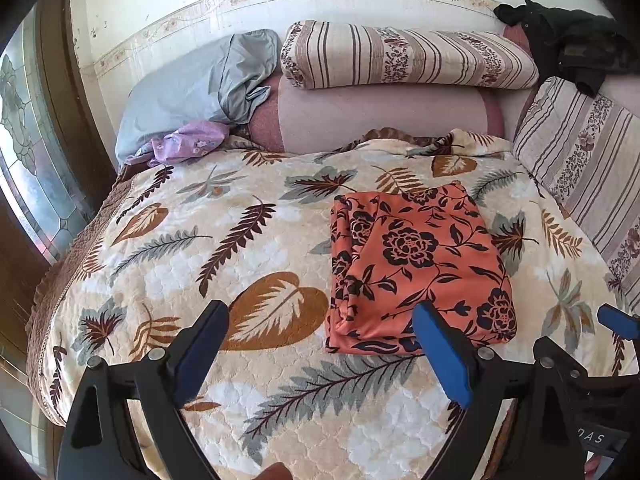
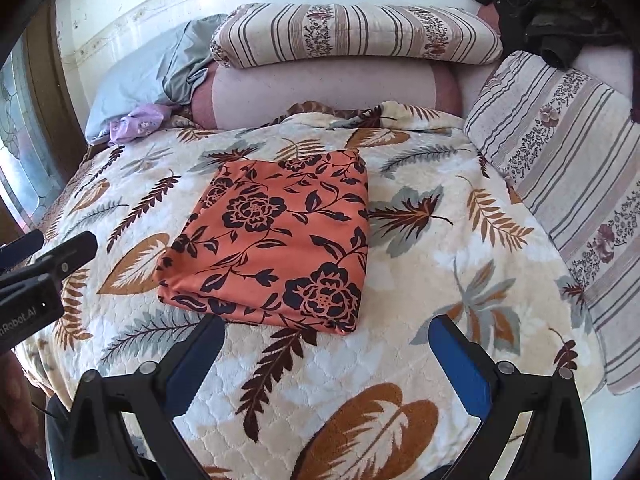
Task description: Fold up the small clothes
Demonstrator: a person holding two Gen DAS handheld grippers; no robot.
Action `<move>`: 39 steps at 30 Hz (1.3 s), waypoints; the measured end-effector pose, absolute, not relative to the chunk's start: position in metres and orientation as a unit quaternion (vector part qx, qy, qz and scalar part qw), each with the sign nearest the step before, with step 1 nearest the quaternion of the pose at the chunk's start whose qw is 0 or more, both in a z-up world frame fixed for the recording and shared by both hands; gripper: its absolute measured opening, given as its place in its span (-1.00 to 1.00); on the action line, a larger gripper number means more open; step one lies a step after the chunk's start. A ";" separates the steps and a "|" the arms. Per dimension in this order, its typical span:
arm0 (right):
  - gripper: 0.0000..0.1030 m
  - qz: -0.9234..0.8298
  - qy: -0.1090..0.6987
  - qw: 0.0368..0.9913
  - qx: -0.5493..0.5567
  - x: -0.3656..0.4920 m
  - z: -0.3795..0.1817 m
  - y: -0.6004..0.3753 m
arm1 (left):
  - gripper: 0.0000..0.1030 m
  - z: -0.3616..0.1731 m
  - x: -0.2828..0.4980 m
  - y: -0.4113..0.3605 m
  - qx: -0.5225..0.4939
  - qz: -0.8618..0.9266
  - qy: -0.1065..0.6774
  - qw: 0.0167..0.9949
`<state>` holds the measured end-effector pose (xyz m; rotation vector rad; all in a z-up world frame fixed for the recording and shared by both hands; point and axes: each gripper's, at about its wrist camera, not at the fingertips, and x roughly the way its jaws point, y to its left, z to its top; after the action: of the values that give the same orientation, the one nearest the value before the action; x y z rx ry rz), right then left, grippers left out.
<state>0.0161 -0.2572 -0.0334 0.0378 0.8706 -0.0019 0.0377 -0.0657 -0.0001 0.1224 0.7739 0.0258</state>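
Observation:
An orange garment with a black flower print (image 1: 416,264) lies folded into a neat rectangle on the leaf-patterned bedspread (image 1: 224,240). It also shows in the right wrist view (image 2: 276,240) at mid-bed. My left gripper (image 1: 320,320) is open and empty, hovering just short of the garment's near edge, left of it. My right gripper (image 2: 326,328) is open and empty, just in front of the garment's near edge. The right gripper's fingertip (image 1: 616,320) shows at the left view's right edge, and the left gripper's body (image 2: 44,268) at the right view's left edge.
Striped pillows (image 1: 404,56) and a pink bolster (image 1: 380,116) lie at the head of the bed. A grey-blue pillow (image 1: 188,92) and a lilac cloth (image 1: 188,144) sit back left. Another striped pillow (image 2: 560,184) lines the right side. Dark clothes (image 2: 552,20) are piled back right. A window (image 1: 24,160) is left.

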 end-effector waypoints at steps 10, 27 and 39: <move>1.00 -0.008 0.418 0.909 0.008 0.025 -0.034 -0.259 | 0.81 0.005 0.042 -0.075 0.062 0.007 0.364 0.929; 1.00 -0.012 0.403 0.915 -0.004 0.023 -0.022 -0.255 | 0.81 0.008 0.040 -0.076 0.053 0.004 0.355 0.933; 1.00 -0.015 0.402 0.915 -0.006 0.033 -0.022 -0.255 | 0.81 0.004 0.053 -0.078 0.048 -0.002 0.358 0.932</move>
<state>0.0333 -0.2548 -0.0216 -0.0118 0.8281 -0.0311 0.0525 -0.0776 0.0040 0.0984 0.7330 -0.0046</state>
